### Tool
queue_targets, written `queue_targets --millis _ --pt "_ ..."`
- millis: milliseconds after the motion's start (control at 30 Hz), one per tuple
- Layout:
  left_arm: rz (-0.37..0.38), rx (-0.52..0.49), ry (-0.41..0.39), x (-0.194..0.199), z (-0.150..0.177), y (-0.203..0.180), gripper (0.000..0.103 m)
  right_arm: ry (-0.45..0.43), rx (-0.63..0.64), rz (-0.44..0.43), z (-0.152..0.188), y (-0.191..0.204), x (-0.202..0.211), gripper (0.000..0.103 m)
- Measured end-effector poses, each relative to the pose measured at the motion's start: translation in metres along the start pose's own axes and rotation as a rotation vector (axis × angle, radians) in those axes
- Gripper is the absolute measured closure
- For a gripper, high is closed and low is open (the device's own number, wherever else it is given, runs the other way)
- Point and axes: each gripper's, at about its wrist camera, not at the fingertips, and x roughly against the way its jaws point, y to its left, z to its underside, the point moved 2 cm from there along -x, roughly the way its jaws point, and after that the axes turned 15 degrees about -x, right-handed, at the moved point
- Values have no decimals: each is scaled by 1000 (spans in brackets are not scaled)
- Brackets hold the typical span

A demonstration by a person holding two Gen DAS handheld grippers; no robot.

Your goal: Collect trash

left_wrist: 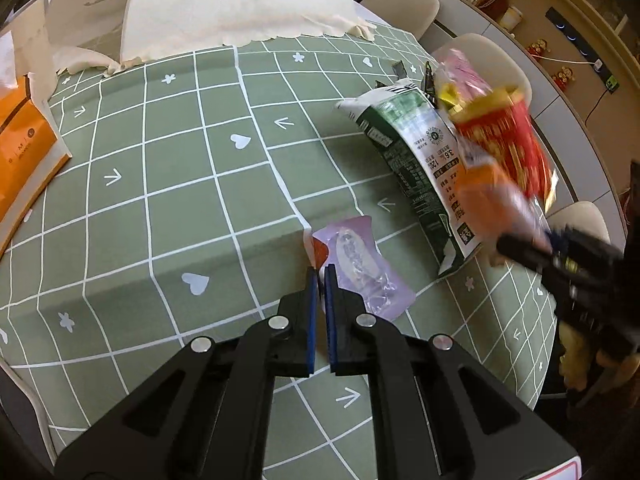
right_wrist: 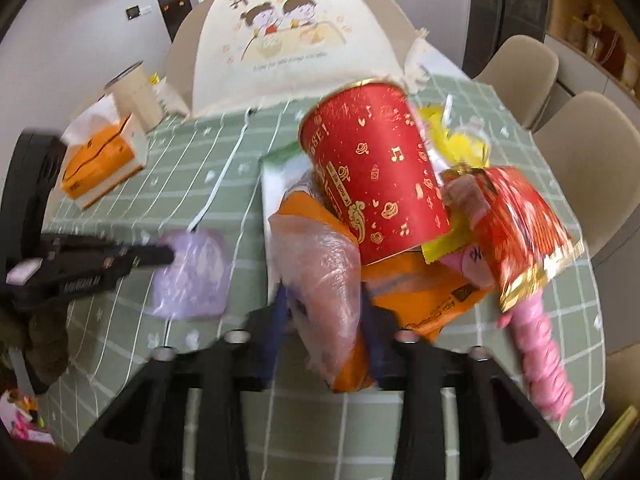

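Note:
My left gripper (left_wrist: 319, 270) is shut on the edge of a flat lilac plastic wrapper (left_wrist: 366, 270) lying on the green checked tablecloth; the wrapper shows in the right wrist view (right_wrist: 192, 276) too. My right gripper (right_wrist: 324, 312) is shut on an orange-and-clear plastic bag (right_wrist: 328, 264) stuffed with trash: a red paper cup (right_wrist: 376, 176), a red foil packet (right_wrist: 516, 224), yellow wrappers (right_wrist: 460, 140) and a pink twisted piece (right_wrist: 544, 352). That bundle, blurred, hangs at the right in the left wrist view (left_wrist: 496, 148), beside a green-and-white carton (left_wrist: 416, 160) lying on the table.
A cream food-cover dome (right_wrist: 296, 36) stands at the table's far side. An orange tissue box (right_wrist: 96, 160) and a beige canister (right_wrist: 136, 92) sit far left. Beige chairs (right_wrist: 588, 160) line the right edge. The tablecloth (left_wrist: 160, 208) has a raised fold.

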Motion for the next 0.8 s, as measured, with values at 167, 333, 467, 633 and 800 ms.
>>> queue_targets --millis 167,333,467,633,800 --pt "19 -23 -16 7 2 -11 99 -34 -48 -2 24 -8 34 90" --pt "36 -53 -47 25 6 -24 99 -116 -89 -14 38 -10 79 93" --pt "40 -67 -65 37 11 -30 99 -190 -153 -49 47 -12 114 93" --pt "44 -72 -74 43 20 -33 99 -164 -188 -158 54 -9 123 93" --pt "48 -51 -56 38 29 -32 99 -156 -125 -126 75 2 123 70"
